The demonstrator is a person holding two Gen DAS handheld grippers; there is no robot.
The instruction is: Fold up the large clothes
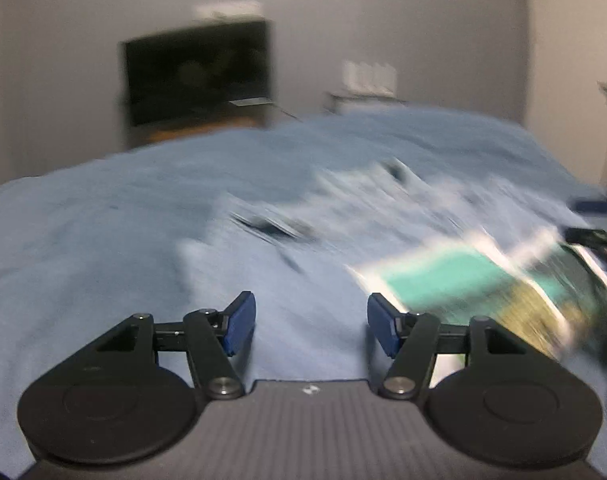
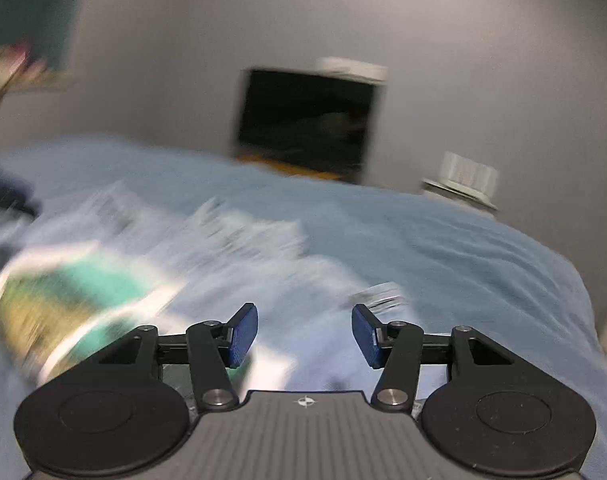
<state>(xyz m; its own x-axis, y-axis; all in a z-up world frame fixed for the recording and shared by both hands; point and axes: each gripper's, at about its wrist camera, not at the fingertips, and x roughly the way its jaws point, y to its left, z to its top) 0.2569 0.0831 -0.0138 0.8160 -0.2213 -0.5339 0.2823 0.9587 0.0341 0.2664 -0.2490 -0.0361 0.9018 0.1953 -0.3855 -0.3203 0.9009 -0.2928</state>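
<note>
both frames are blurred. left hand-held gripper (image 1: 311,326) and right hand-held gripper (image 2: 304,334) stand apart, nothing between their pads. the pale garment (image 1: 383,208) with a teal print lies on the blue bed (image 1: 103,208).

My left gripper (image 1: 311,322) hangs over the blue bedspread (image 1: 103,232) with its blue pads (image 1: 239,326) apart and nothing between them. A blurred pale garment (image 1: 383,216) with a teal and yellow print lies ahead to the right. A dark screen (image 1: 199,72) stands against the far wall.
</note>
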